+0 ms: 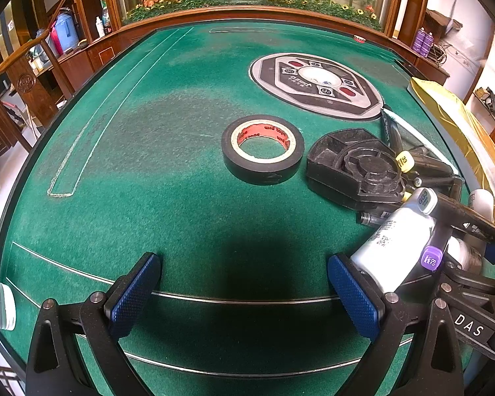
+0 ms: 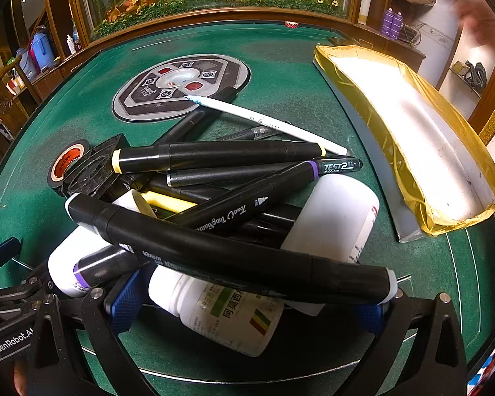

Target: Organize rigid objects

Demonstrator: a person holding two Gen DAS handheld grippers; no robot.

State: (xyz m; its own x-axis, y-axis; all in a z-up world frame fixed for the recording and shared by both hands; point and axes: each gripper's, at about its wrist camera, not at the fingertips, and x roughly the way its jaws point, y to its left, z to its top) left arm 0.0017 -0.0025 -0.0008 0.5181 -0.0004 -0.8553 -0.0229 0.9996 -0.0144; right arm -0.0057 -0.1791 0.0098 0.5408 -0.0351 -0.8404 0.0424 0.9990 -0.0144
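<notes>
While my left tool hangs wide open and empty over bare green tabletop, my right tool gapes around a white bottle low in frame, gripping nothing, beneath a black marker crossing the pile.

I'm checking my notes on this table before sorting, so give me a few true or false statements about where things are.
1. The tape roll lies flat on the green felt. True.
2. The left tongs hold the tape roll. False: they are open and empty.
3. Markers lie piled over white bottles. True.
4. The gold tray is full of markers. False: it is empty.
5. The right tongs are open around the pile. True.
</notes>
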